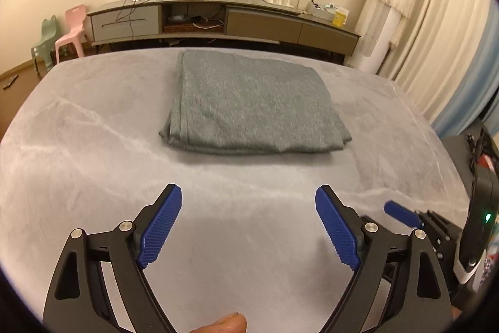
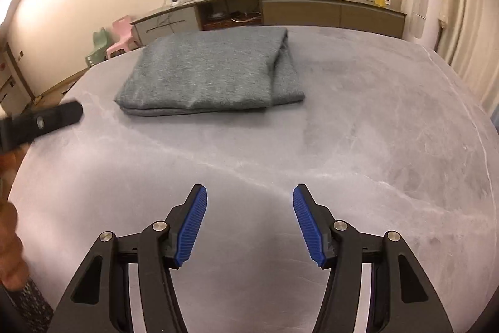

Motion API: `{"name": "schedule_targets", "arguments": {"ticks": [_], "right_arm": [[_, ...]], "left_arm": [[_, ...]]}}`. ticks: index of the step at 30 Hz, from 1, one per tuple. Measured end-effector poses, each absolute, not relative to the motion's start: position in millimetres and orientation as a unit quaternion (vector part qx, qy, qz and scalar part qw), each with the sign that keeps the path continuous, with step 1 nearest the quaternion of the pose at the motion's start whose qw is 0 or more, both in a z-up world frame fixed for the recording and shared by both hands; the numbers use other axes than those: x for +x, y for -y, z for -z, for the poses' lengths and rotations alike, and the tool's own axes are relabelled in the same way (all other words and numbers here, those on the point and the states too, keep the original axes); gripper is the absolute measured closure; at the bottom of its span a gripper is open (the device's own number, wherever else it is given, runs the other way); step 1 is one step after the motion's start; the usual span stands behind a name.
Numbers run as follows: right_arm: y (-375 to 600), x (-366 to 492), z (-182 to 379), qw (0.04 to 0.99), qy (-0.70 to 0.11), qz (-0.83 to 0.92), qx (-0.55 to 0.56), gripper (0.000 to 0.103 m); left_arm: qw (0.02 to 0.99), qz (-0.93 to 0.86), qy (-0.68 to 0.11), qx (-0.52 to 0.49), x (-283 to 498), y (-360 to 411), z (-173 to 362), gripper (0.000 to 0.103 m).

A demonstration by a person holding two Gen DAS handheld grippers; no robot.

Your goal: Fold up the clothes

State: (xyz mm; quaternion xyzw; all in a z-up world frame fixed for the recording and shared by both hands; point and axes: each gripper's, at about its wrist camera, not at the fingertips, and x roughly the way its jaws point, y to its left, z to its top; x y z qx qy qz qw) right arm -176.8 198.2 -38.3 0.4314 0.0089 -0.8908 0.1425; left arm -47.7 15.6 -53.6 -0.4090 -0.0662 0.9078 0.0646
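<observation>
Grey cloth (image 1: 252, 102) lies folded into a neat rectangle on the far half of the marble-grey desk (image 1: 93, 145), near the desk's back edge. Both grippers hang over the near part of the desk, well apart from the cloth, touching nothing. From the left wrist view, the left gripper (image 1: 248, 223) has its blue-padded fingers (image 1: 162, 227) spread wide, and the cloth sits straight ahead of the gap. From the right wrist view, the right gripper (image 2: 249, 225) also has its fingers (image 2: 191, 230) apart and empty; the cloth (image 2: 205, 74) lies ahead and to the left. Behind the desk stands a long low cabinet (image 1: 218, 21).
</observation>
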Motion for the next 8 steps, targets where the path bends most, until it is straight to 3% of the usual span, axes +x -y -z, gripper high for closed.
{"name": "schedule_targets", "arguments": {"ticks": [8], "right_arm": [[-175.6,-173.0,45.1,0.161,-0.039,0.886,0.432,0.041]], "left_arm": [[0.072,-0.905,0.100,-0.407,-44.7,-6.8,66.2,0.011]]}}
